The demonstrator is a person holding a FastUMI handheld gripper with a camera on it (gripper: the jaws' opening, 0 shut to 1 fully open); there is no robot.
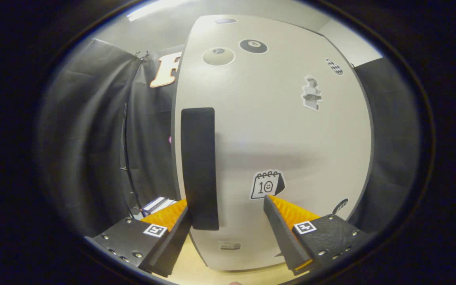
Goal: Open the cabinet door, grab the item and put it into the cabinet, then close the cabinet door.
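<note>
A white cabinet door (275,130) with several stickers stands close in front of me, shut. A tall black handle (198,166) runs down its left side. My gripper (228,204) is open right at the door. The lower end of the handle sits just inside the left finger (172,225), while the right finger (283,225) lies well to the handle's right, near a calendar sticker (267,184). I cannot tell whether the left finger touches the handle.
A small boxed item (157,205) lies on the light wooden table (196,269) left of the cabinet, behind the left finger. Black cloth walls hang to the left and right of the cabinet.
</note>
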